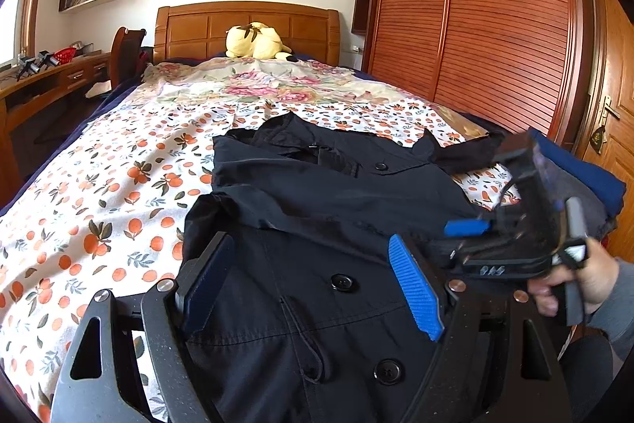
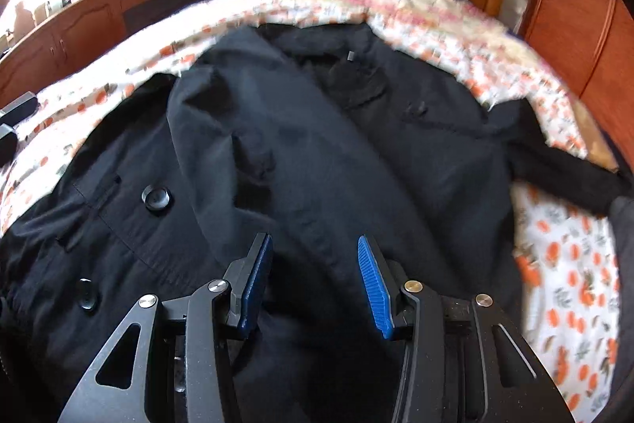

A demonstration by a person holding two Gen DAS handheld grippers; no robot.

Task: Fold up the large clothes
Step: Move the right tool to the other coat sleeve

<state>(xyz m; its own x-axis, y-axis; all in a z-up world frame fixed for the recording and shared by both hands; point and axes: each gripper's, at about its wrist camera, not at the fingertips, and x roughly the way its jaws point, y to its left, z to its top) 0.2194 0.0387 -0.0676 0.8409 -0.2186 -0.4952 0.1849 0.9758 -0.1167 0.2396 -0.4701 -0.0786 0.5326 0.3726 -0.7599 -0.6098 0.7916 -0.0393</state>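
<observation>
A black buttoned coat lies front-up on the bed's orange-print sheet, its collar toward the headboard. My left gripper hovers wide open over the coat's lower front, with nothing between its fingers. At the right a hand holds the other gripper low over the coat's right side, and one of its blue pads shows. In the right wrist view my right gripper is open, jaws partly apart, just above the coat and not gripping the fabric. That view is motion-blurred.
A yellow plush toy rests against the wooden headboard. A slatted wardrobe and a door run along the right of the bed. A desk and chair stand on the left. Folded blue and dark cloth sits at the bed's right edge.
</observation>
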